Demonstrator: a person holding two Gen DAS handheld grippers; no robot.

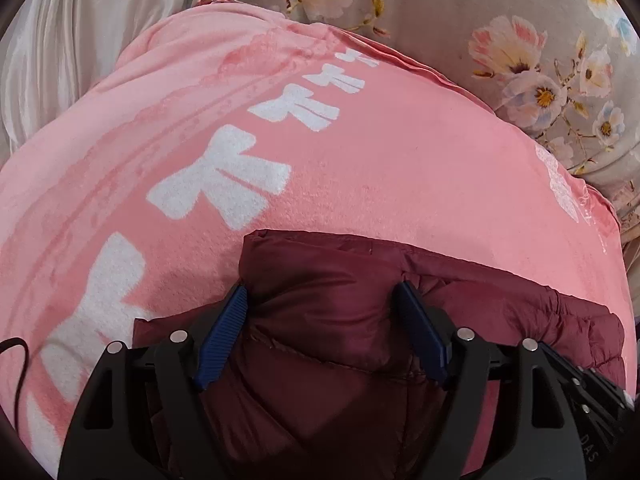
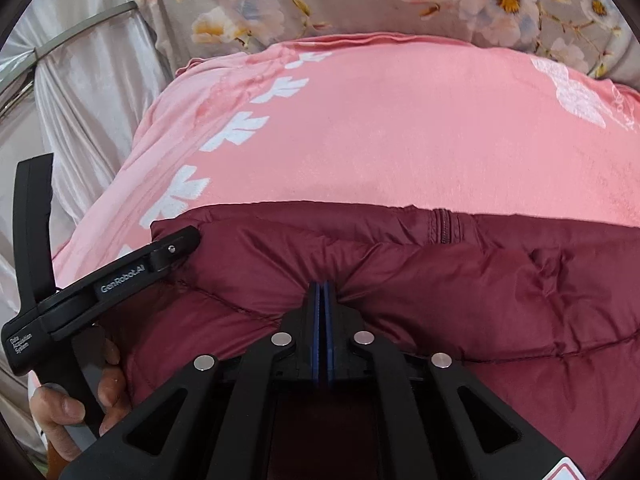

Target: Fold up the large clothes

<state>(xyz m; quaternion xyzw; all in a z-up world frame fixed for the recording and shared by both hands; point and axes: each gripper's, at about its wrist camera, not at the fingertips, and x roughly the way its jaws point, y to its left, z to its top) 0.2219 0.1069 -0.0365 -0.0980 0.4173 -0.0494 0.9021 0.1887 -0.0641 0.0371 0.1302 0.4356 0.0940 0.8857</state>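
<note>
Maroon puffer jacket [image 1: 360, 340] spread across the lower half of both frames, lying on a pink blanket [image 1: 380, 168] printed with white bows [image 1: 220, 180]. Floral bedding [image 1: 520, 40] along the top of the frames beyond the blanket; pale satin fabric [image 2: 100, 92] at upper left.

Left gripper [image 1: 322, 292] at bottom centre of the left wrist view, blue-padded fingers [image 1: 224, 332] spread wide, a bunched fold of jacket rising between them. Pads close against the fabric on both sides, not pinching it. Jacket's upper edge just past the fingertips, mid-frame.

Right gripper [image 2: 322, 286] at lower centre of the right wrist view, fingers pressed fully together, blue pads [image 2: 329, 320] meeting with a pinch of jacket fabric puckered at the tips. Zipper [image 2: 444, 226] visible upper right of that pinch, near the jacket's top edge.

Left gripper also visible at left of the right wrist view, resting over the jacket's left corner, held by a hand [image 2: 76, 396] at lower left.
</note>
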